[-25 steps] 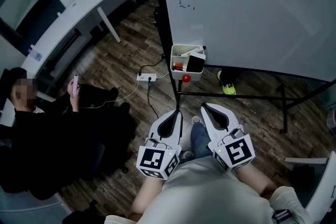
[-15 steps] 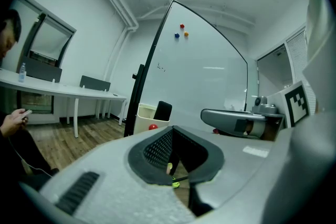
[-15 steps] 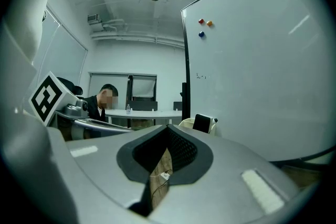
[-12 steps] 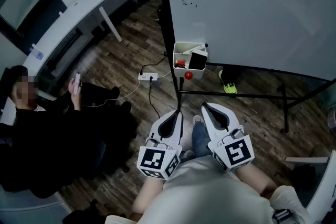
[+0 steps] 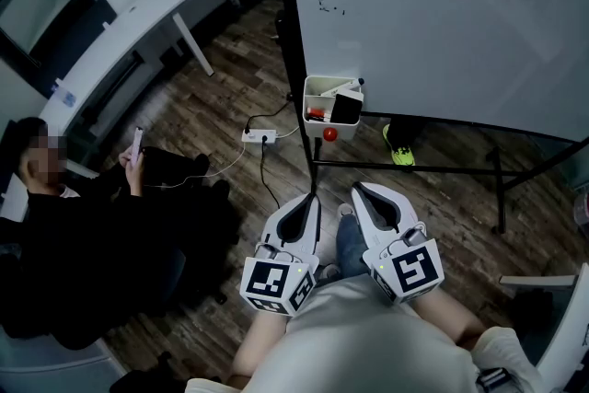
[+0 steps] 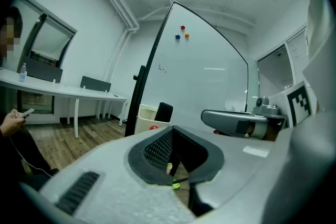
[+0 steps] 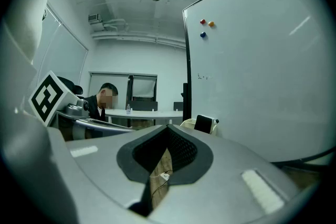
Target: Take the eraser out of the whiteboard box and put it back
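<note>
Still shut and empty, the left hand-held gripper (image 5: 311, 200) and right hand-held gripper (image 5: 359, 189) stay put; eraser (image 5: 344, 109) remains in box (image 5: 317, 88).

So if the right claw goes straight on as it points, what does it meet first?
Probably the white box holding the eraser at the whiteboard's edge; nothing nearer shows, depth unclear.

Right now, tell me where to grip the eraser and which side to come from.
Grip the eraser by its upper end: it stands tilted in the box with that end above the rim, the rest sunk inside. Probably best to come down from above, jaws across its thinner dimension.
</note>
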